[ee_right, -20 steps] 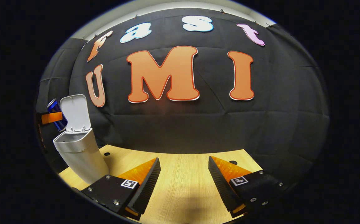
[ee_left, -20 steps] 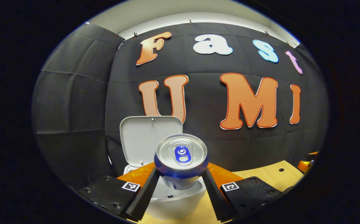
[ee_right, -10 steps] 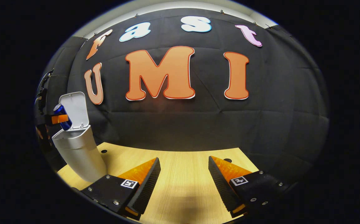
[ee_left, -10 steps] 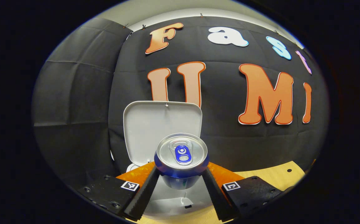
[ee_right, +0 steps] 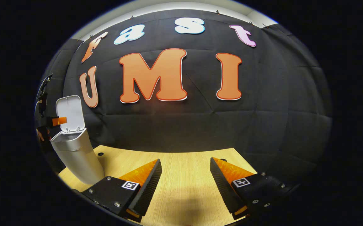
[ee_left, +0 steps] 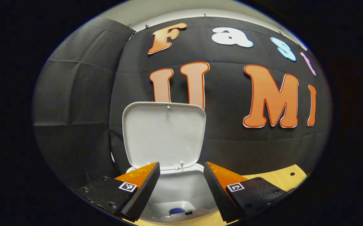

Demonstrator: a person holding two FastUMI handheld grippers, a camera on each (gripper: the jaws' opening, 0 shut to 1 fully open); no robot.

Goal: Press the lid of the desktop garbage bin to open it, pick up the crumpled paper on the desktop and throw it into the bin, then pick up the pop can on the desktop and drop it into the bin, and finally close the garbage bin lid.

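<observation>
The left tool (ee_left: 181, 188) hangs right over the mouth of the bin (ee_left: 181, 191), its fingers (ee_left: 143, 191) spread apart with nothing between them. The lid (ee_left: 164, 135) stands upright behind the opening, hinged at the back edge, its pale inner face turned toward the camera. Down at the bottom of the bin sits a blue shape, the can (ee_left: 176, 211), well below the tool and partly cut off by the near rim. A small dark piece lies just beside it; too small to tell what it is. To the right of the bin, a strip of the wooden counter (ee_left: 281, 177) shows, with a small round hole in it.

Over to the right gripper view: the right tool (ee_right: 186, 185) sits low above the counter (ee_right: 181, 175), fingers (ee_right: 146, 185) wide apart and holding nothing, bare wood grain between them. Far off at the left edge stands the bin (ee_right: 74, 153), tall and pale, its lid (ee_right: 70, 113) tipped up and open. One finger of the left tool (ee_right: 59, 120) shows in front of that lid, just above the bin's rim. The right tool is well apart from the bin.
</observation>
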